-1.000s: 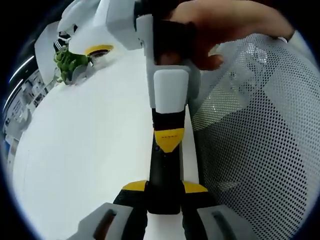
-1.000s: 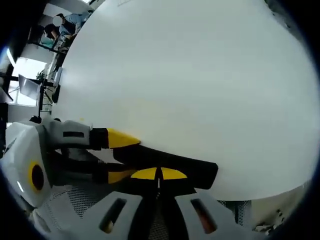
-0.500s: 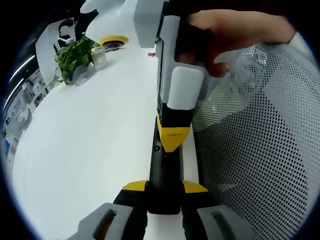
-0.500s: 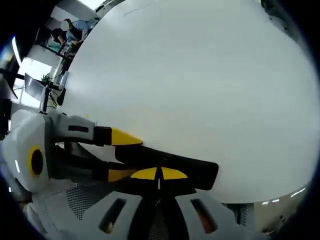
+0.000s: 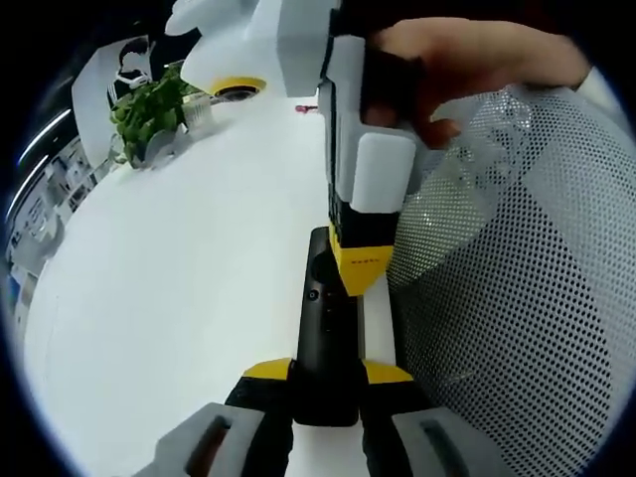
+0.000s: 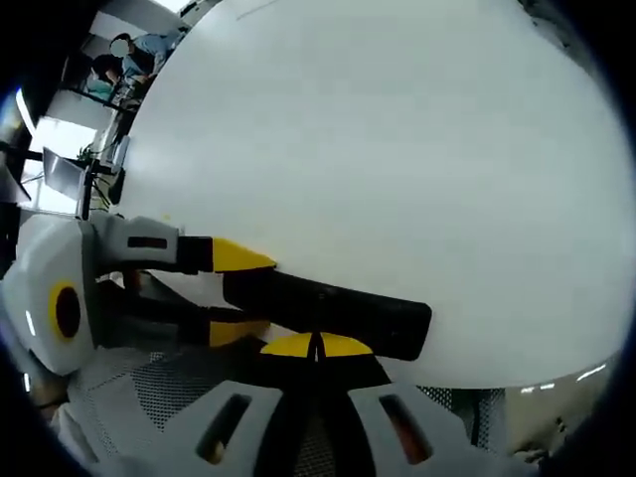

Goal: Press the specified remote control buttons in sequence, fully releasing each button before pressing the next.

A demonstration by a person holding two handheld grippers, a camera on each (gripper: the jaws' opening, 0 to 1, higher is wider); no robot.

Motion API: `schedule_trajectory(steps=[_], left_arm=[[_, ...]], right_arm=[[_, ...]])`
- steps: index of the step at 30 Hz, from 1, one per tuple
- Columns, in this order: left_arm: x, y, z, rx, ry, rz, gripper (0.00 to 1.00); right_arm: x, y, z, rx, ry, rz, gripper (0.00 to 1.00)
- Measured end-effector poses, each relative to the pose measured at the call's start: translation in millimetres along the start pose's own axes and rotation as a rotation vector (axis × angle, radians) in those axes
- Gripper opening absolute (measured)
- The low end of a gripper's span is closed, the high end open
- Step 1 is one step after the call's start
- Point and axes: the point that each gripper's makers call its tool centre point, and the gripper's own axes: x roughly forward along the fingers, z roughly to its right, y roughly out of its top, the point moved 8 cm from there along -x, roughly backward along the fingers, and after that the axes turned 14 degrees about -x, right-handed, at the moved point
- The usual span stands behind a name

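In the left gripper view, a potted plant [image 5: 149, 114] stands at the far left of the white table [image 5: 169, 288], and at the middle the left gripper [image 5: 326, 376] has its jaws closed on the near end of the black remote control [image 5: 326, 338], which lies along the table's edge beside a mesh chair back [image 5: 517, 298]. The right gripper [image 5: 364, 270], held by a hand [image 5: 467, 60], comes down from above with its yellow tips together, at the remote's far end. In the right gripper view, the left gripper [image 6: 214, 293] reaches in from the left holding the remote [image 6: 328, 310], whose body lies just past the right gripper's [image 6: 316, 346] own closed, empty tips.
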Motion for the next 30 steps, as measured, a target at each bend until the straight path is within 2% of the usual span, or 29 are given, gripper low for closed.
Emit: schedule_trajectory(steps=[9, 15, 21, 30], left_arm=[[-0.1, 0.6, 0.3, 0.003, -0.001, -0.006, 0.24], [0.2, 0.6, 0.4, 0.003, 0.002, -0.006, 0.25], [0.0, 0.1, 0.9, -0.003, 0.003, 0.003, 0.25], [0.5, 0.3, 0.1, -0.001, -0.001, 0.002, 0.25]], right_arm=[[-0.3, -1.6, -2.2, 0.004, 0.009, -0.002, 0.0], [2.6, -0.5, -5.7, -0.061, -0.026, -0.016, 0.0], [4.4, -0.5, -3.4, -0.035, -0.016, -0.018, 0.0], [3.8, 0.2, -4.5, -0.041, -0.03, -0.031, 0.0]])
